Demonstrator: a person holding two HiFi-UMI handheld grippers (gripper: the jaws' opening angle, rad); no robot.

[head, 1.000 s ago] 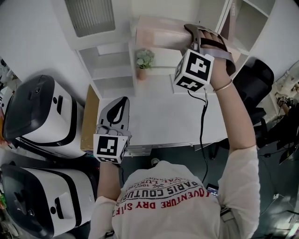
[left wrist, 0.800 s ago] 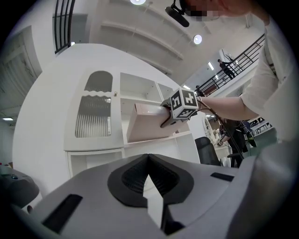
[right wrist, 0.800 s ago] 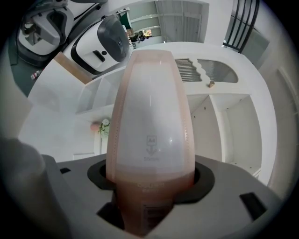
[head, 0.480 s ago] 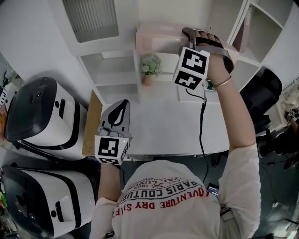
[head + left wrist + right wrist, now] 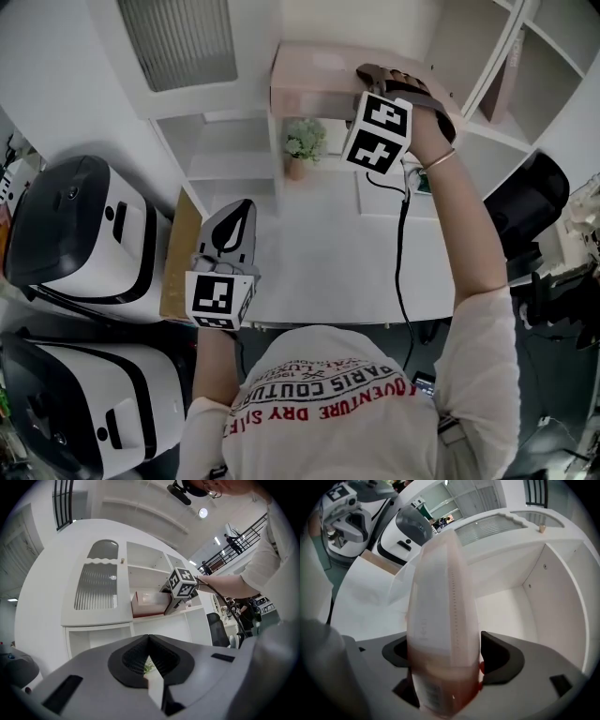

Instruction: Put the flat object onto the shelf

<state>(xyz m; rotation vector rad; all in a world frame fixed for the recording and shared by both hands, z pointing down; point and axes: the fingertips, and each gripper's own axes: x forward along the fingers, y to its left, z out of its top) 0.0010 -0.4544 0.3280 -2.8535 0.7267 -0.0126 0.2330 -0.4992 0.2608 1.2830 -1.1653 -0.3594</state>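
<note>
A white cabinet with open compartments (image 5: 520, 597) rises behind a white desk. The right gripper (image 5: 447, 656) has just been opening its jaws, with the flat pale-pink cardboard box (image 5: 440, 592) between them in a shelf compartment. The left gripper (image 5: 149, 644) is closed and empty. If it is let go near the front edge, the box may tip toward the small potted plant (image 5: 305, 145) below.

In your right gripper view the box (image 5: 440, 616) stands between the jaws of the right gripper (image 5: 445, 658), which have just been opening. Its blurred near end covers the left pad, and its label is unreadable. In the head view your right hand (image 5: 417, 98) hides the box's right end, and the white machines (image 5: 80, 234) run off the left edge. In the left gripper view the plant (image 5: 149, 666) is a sliver behind the left gripper (image 5: 149, 639).
</note>
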